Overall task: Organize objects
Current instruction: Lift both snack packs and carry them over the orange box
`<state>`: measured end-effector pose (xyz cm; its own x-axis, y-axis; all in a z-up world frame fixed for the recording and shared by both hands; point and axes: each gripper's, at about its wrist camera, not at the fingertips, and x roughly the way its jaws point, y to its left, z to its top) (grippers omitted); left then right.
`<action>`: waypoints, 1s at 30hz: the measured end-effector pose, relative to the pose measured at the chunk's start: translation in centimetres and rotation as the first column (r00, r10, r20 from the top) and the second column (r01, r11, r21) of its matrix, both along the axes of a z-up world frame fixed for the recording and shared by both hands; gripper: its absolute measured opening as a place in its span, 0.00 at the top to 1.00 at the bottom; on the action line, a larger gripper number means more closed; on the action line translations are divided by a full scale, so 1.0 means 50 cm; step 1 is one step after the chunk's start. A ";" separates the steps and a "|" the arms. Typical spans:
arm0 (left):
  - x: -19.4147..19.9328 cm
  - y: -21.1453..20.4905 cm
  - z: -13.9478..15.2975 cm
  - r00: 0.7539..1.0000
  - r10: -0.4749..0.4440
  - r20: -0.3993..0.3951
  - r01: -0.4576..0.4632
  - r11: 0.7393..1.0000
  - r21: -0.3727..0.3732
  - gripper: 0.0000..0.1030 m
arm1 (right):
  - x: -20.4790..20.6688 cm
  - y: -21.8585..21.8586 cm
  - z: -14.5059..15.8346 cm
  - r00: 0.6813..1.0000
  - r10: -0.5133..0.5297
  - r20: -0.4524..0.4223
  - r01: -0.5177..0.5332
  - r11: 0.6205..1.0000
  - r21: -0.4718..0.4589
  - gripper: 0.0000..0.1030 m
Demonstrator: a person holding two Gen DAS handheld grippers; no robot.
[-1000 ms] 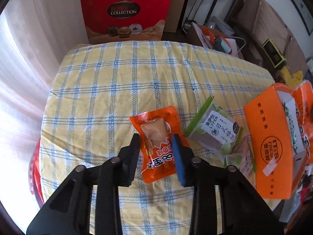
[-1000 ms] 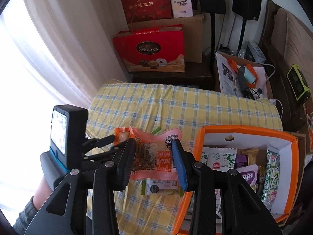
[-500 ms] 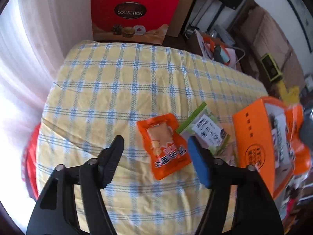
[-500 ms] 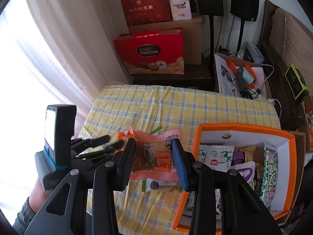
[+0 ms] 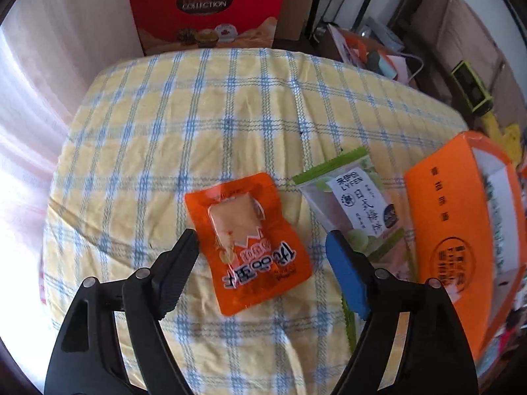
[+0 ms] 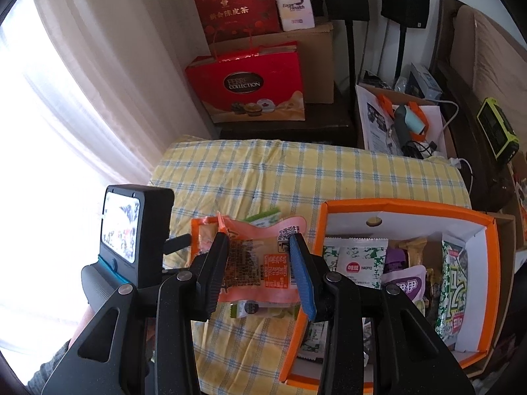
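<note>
The orange snack packet (image 5: pixel 247 240), clamped between the fingers of the left gripper (image 5: pixel 262 263) a second ago, is now released: the jaws are spread wide and the packet lies flat on the checked tablecloth (image 5: pixel 197 115), just ahead of and between the fingertips, untouched by either. A green-edged tea packet (image 5: pixel 354 204) is seen just beyond the blue finger, and the orange box (image 5: pixel 454 230) further out on that side. In the right wrist view nothing has altered: the right gripper (image 6: pixel 258 270) is closed on a pink-edged snack packet (image 6: pixel 257 263), held above the cloth, with the open box just beside its blue finger. One placement is judged complete; the held packet is judged the next item to be laid out.
</note>
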<state>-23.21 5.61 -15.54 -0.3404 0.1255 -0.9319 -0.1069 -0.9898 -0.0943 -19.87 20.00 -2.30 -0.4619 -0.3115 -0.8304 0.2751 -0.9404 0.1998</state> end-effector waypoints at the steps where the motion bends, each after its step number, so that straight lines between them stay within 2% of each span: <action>1: 0.003 0.006 0.000 1.000 -0.011 -0.018 0.010 0.999 -0.032 0.36 | 0.001 -0.001 0.000 1.000 0.000 0.001 0.000 1.000 0.002 0.62; 2: 0.006 0.010 0.001 0.999 -0.026 -0.038 0.024 0.998 -0.058 0.42 | 0.002 -0.002 -0.001 1.000 0.002 0.001 -0.002 1.000 0.003 0.62; 8: 0.014 -0.015 0.016 0.997 -0.045 -0.069 0.042 0.998 -0.047 0.57 | 0.005 -0.006 0.004 1.000 0.007 -0.004 -0.007 1.000 -0.003 0.62; 19: 0.042 -0.065 0.089 0.993 -0.046 -0.112 0.044 0.999 -0.017 0.58 | 0.020 -0.015 0.031 1.000 0.015 -0.028 -0.015 1.000 -0.017 0.62; 30: 0.065 -0.042 0.196 0.978 -0.068 -0.195 0.073 0.997 0.014 0.58 | 0.039 0.018 0.066 0.998 -0.015 -0.066 0.014 1.000 -0.008 0.62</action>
<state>-19.93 3.50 -5.75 -0.5043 0.1745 -0.8457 -0.1946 -0.9771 -0.0856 -17.91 20.91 0.98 -0.5204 -0.3107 -0.7954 0.2746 -0.9429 0.1886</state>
